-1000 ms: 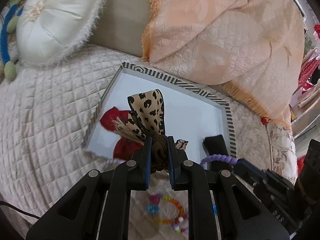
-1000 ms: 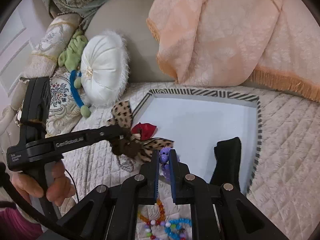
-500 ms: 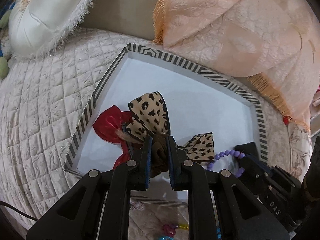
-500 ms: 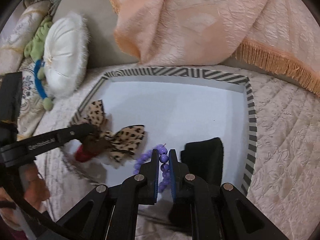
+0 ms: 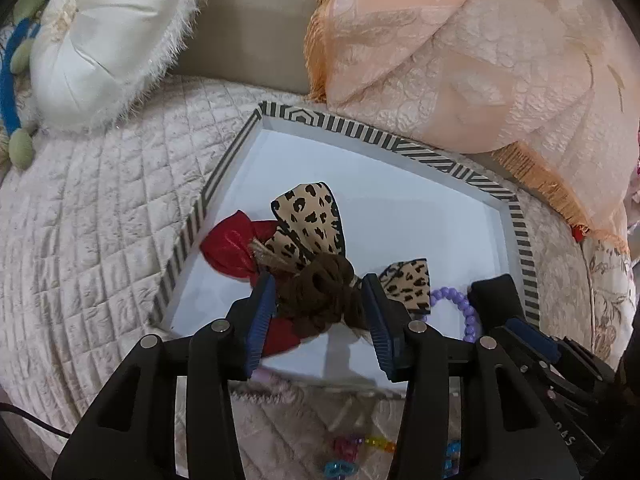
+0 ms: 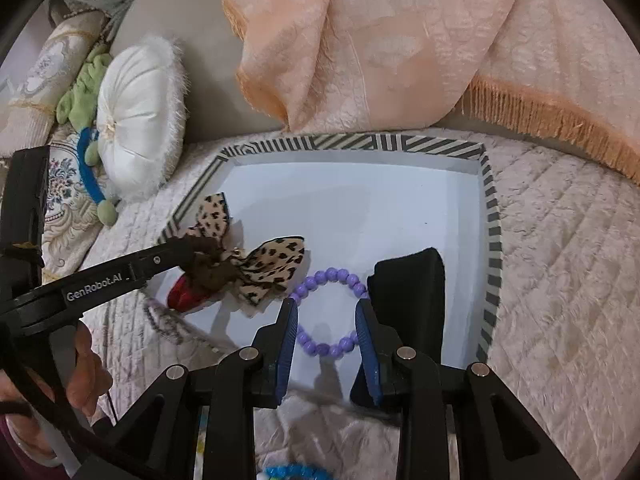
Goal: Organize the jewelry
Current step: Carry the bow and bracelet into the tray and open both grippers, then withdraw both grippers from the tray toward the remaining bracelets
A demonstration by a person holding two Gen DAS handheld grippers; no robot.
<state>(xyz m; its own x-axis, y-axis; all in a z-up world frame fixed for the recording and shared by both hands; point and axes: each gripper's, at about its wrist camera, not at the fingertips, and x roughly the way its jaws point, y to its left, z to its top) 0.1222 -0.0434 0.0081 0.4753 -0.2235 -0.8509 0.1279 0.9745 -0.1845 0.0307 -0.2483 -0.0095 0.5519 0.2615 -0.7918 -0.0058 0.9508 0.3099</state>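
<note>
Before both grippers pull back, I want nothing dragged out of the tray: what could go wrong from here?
1. The left gripper is opening, but the leopard bow's fuzzy brown knot sits between its pads and might snag.
2. The purple bead bracelet lies between the opening right gripper's fingers; a sideways exit could hook it.
3. Both lie near the striped tray's near edge.

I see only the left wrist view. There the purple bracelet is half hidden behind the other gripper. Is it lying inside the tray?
Observer: Yes, the purple bracelet lies flat on the tray floor, a full ring.
Operator: Does the right gripper grip it?
Observer: No pad presses it; the right gripper has its jaws opening, with the ring between them.
Operator: And the black thing?
Observer: The black cloth piece lies flat right of the bracelet, apart from the striped rim.
</note>
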